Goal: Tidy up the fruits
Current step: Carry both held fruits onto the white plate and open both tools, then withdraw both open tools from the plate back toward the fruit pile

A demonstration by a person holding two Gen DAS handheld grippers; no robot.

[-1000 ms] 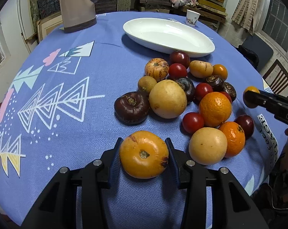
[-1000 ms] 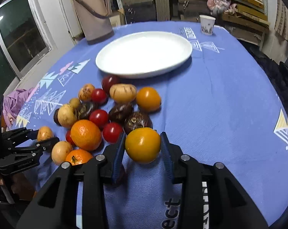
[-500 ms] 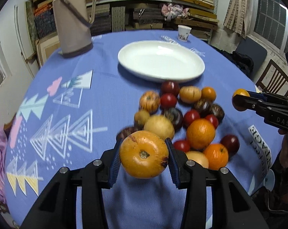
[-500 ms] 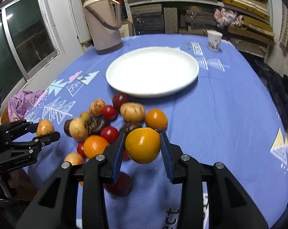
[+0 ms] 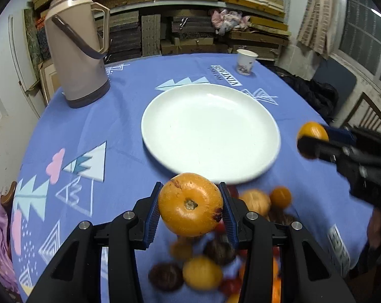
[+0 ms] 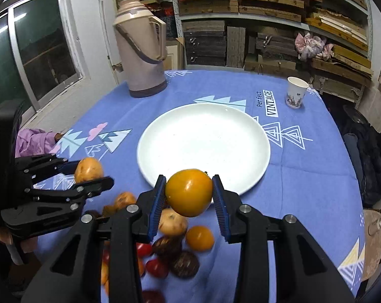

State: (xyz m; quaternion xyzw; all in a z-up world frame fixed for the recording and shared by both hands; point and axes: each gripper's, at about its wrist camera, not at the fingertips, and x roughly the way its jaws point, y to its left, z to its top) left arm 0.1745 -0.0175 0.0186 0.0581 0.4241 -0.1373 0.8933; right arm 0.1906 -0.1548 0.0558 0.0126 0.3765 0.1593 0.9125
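Observation:
My left gripper is shut on a large orange fruit with a brown navel, held in the air just short of the white plate. My right gripper is shut on a smooth yellow-orange fruit at the near rim of the same plate. Each gripper shows in the other's view: the right one at the plate's right, the left one at the plate's left. A pile of mixed fruits lies blurred on the blue cloth below both grippers.
A tall beige thermos stands at the back left of the round table and a paper cup at the back right. Shelves of stacked boards fill the wall behind. A wooden chair stands at the right, purple cloth at the left edge.
Both grippers have risen off the table with their fruits and moved forward over the pile toward the plate, which now looms larger and nearer.

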